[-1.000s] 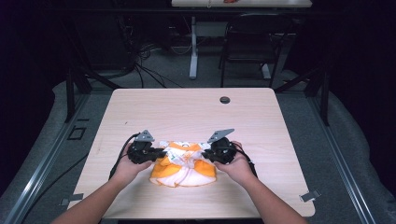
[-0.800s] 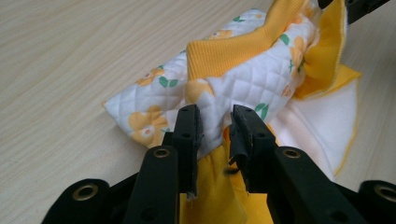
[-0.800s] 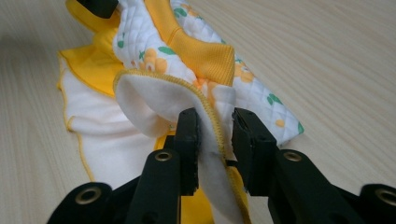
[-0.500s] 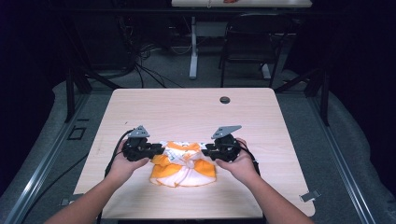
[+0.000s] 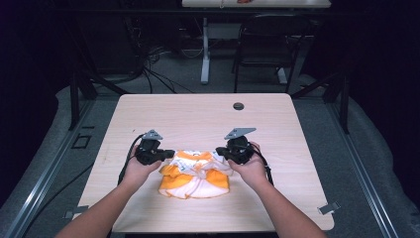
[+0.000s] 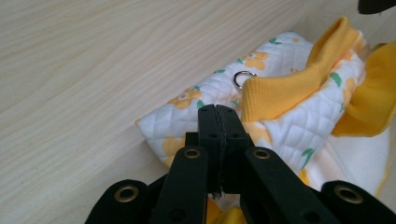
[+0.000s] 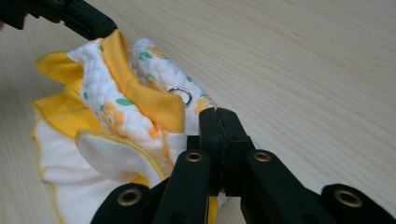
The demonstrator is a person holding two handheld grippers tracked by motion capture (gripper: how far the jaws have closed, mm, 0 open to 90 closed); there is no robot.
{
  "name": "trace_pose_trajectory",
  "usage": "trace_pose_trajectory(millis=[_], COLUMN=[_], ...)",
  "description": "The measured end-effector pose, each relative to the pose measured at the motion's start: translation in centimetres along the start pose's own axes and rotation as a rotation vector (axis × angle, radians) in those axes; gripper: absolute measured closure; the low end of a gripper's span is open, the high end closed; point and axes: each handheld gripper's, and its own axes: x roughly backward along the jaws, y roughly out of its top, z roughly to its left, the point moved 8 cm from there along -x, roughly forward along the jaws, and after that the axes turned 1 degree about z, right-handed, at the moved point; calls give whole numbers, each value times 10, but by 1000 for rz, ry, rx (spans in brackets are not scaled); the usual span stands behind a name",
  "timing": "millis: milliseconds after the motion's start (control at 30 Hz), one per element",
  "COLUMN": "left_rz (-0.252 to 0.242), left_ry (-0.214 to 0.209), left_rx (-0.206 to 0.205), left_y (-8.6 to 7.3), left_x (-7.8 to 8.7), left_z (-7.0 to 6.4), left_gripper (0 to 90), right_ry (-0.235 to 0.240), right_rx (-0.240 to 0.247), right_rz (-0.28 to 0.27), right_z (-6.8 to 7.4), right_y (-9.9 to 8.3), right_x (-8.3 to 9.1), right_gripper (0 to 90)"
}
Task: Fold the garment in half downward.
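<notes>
High view first: a pale wooden tabletop (image 5: 198, 116) with rounded corners stands on a grey floor (image 5: 376, 163) in a dim room. A small dark round cap (image 5: 238, 106) sits in the wood near its far edge. Beyond the tabletop are a white table leg (image 5: 205, 54), a dark chair (image 5: 260, 49) and loose cables (image 5: 158, 74) on the floor. Metal rails (image 5: 44, 163) run along the floor on both sides.

A small garment (image 5: 195, 173), white quilted cloth with orange flowers and yellow trim, lies bunched on the near half of the tabletop, between the two hands. Both forearms come in from the bottom edge and angle inward. The left hand (image 5: 137, 168) holds the left tongs (image 5: 166, 154) at the garment's left edge, pointing right; the right hand (image 5: 252, 166) holds the right tongs (image 5: 220, 152) at its right edge, pointing left. Each tool carries a grey plate on top, and a black cable loops down from the left one.

Left gripper view: the left tongs (image 6: 218, 108) have their jaws pressed flat together, tips over the quilted cloth (image 6: 201, 98) just short of a small metal ring (image 6: 244, 78) and a folded yellow ribbed band (image 6: 285, 88). Whether any fabric is pinched between them cannot be told.

Right gripper view: the right tongs (image 7: 218, 111) are likewise fully closed, tips just beside the same ring (image 7: 181, 95) and yellow band (image 7: 149, 100); a hold on the cloth cannot be confirmed. The other tool's black tip touches the garment's far top.
</notes>
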Motion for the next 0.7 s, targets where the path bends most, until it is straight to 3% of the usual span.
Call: trace_pose_trajectory(millis=[133, 267, 467, 700], left_rz=[9, 14, 14, 21], left_ry=[-15, -25, -48, -93], left_rx=[-28, -43, -55, -75], left_y=[0, -1, -6, -17], left_x=[0, 3, 10, 17], left_z=[-8, -13, -23, -36], left_gripper=[900, 900, 900, 900], right_ry=[-9, 28, 70, 112], right_rx=[6, 19, 68, 89], right_rz=[47, 67, 74, 71], right_z=[-2, 6, 25, 40], right_y=[-5, -8, -12, -18], right_x=[-8, -11, -6, 3], right_gripper=[900, 900, 900, 900])
